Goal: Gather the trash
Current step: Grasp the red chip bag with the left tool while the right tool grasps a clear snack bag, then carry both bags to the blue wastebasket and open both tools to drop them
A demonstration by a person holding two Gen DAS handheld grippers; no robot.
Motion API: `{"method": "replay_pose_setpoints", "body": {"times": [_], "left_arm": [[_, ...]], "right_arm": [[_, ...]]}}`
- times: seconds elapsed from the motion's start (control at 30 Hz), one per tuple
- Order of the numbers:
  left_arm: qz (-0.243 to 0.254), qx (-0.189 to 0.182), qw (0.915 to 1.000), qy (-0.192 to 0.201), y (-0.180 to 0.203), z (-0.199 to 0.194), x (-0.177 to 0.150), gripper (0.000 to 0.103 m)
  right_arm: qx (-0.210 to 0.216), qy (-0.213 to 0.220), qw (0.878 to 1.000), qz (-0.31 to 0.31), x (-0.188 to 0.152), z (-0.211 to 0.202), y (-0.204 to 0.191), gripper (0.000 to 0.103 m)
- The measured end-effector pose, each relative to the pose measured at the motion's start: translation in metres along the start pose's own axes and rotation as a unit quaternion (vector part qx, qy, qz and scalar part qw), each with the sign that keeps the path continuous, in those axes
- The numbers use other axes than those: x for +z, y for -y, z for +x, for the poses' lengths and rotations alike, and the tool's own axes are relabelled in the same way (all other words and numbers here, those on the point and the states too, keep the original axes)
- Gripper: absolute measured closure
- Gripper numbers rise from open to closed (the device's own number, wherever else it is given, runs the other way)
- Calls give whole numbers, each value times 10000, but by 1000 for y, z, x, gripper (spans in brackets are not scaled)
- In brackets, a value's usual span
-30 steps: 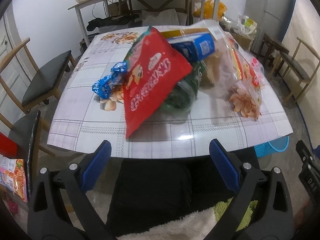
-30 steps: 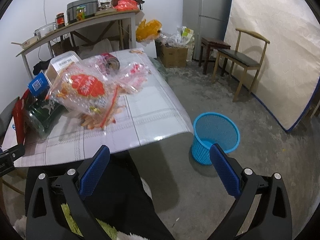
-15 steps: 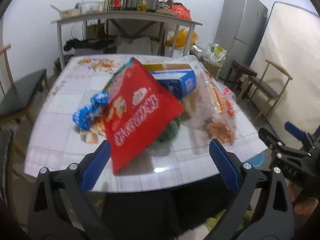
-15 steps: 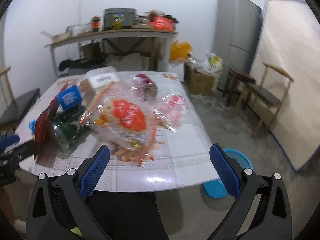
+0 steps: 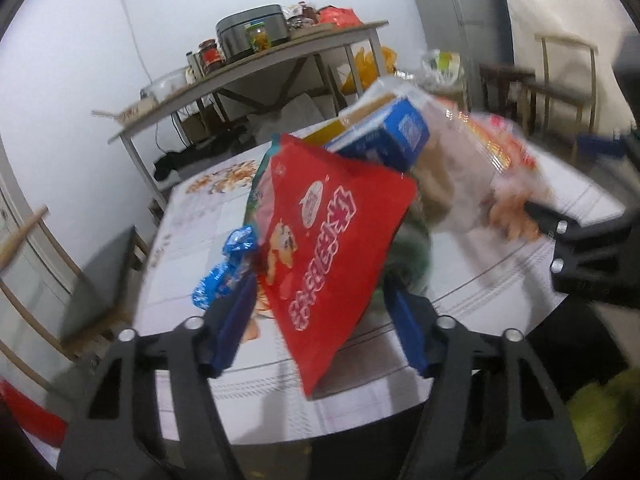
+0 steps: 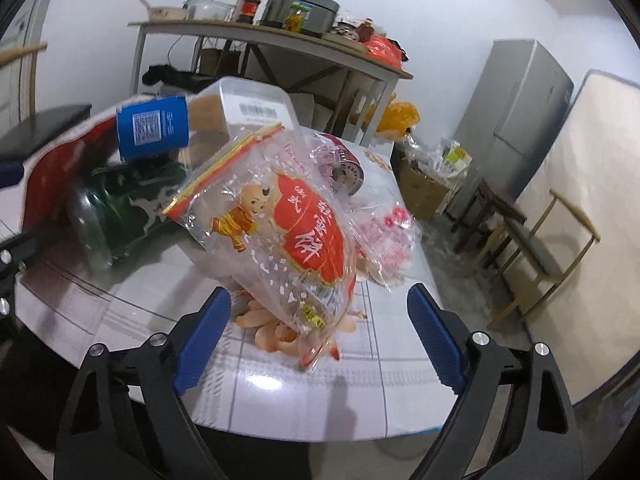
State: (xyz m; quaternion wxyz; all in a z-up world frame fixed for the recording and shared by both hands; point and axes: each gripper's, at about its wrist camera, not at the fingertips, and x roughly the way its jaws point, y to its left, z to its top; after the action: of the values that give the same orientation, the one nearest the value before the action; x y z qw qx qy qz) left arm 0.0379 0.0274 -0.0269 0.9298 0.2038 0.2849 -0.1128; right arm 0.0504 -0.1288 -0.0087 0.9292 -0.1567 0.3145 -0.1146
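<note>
1. The trash sits in one heap on the glossy white worktop with grey grid lines [image 6: 304,392]: a red foil snack bag with white lettering [image 5: 328,256], a clear plastic snack bag with a red label and a cartoon child [image 6: 288,232], a green glass bottle lying on its side [image 6: 120,208], a blue cardboard box [image 5: 384,136] and a crumpled blue foil wrapper [image 5: 228,268].
2. The left hand-held gripper [image 5: 320,320] is spread wide, its blue pads either side of the red foil bag's lower half. Whether a pad touches the foil cannot be told through the blur.
3. The right hand-held gripper [image 6: 320,332] is likewise wide and holds nothing, framing the bottom corner of the clear bag.
4. The step in hand looks like taking one bag in each gripper. Push each forward until the film is well between the pads, then close on a doubled fold rather than a single edge, which would probably slip.
5. Lift the red bag slowly: the blue box appears to rest on its top edge, so a quick pull may tumble the box and set the bottle rolling.
6. No bin shows in either view.
</note>
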Motion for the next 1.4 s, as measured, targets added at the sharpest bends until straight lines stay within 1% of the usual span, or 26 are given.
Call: {"method": "replay_pose_setpoints", "body": {"times": [0.07,0.13,0.17,0.2,0.27,0.3,0.33,0.37,0.4,0.43,0.47,0.5,0.53,0.57,0.6,0.67,0.73,0.93,1.1,1.17,1.2,1.23,1.33,1.4], "left_arm": [[300,183,9994,12,5,3,-2,49],[600,330,9976,15,11,7,-3,55],[683,372,9970,21,12,7,-4,61],[746,413,9964,24,14,7,-4,69],[888,522,9947,24,17,7,-4,81],[948,561,9939,45,18,6,-4,87],[1026,608,9928,89,20,4,-5,90],[1080,651,9919,122,22,3,-6,96],[1155,714,9906,166,26,1,-6,99],[1226,770,9892,215,28,-1,-7,100],[1344,881,9865,306,31,-5,-8,102],[1422,982,9842,384,34,-8,-9,102],[1473,1065,9823,459,36,-11,-10,102],[1518,1142,9802,566,37,-16,-10,102],[1537,1184,9790,619,38,-19,-10,102],[1624,1388,9736,803,44,-27,-9,103],[1710,1569,9676,991,48,-36,-7,103],[1765,1946,9529,1517,55,-67,7,103],[1677,2146,9421,1956,60,-94,27,103],[1618,2200,9350,2262,67,-105,38,103],[1617,2181,9308,2449,74,-110,46,103],[1619,2140,9286,2562,80,-113,52,103],[1594,1691,9257,2984,105,-124,76,103],[1516,1078,9287,3209,126,-134,97,103]], "right_arm": [[-57,16,9999,-148,-1,6,-5,17],[-111,32,9995,-281,0,11,-11,21],[-150,55,9992,-354,0,13,-14,22],[-185,79,9990,-397,0,13,-16,25],[-304,171,9981,-508,2,13,-21,31],[-360,219,9977,-540,3,13,-22,37],[-419,271,9972,-563,4,11,-24,44],[-437,300,9970,-568,4,10,-25,47],[-465,320,9968,-558,3,9,-25,55],[-488,330,9968,-535,3,7,-25,62],[-488,338,9969,-514,2,6,-25,65],[-517,346,9968,-492,1,4,-25,73],[-553,367,9967,-471,1,1,-25,78],[-577,388,9966,-433,0,-1,-22,80],[-597,405,9967,-383,0,-3,-21,85],[-645,482,9965,-219,0,-11,-13,95],[-618,541,9966,-72,1,-15,-4,97],[-546,881,9943,243,3,-41,17,97],[-468,1231,9895,597,5,-67,42,98],[-504,1355,9862,812,5,-77,59,98],[-546,1396,9845,908,5,-81,67,98],[-633,1445,9818,1058,4,-86,80,98],[-935,1448,9738,1481,-6,-97,122,98],[-1125,1346,9686,1759,-18,-101,150,98]]}}
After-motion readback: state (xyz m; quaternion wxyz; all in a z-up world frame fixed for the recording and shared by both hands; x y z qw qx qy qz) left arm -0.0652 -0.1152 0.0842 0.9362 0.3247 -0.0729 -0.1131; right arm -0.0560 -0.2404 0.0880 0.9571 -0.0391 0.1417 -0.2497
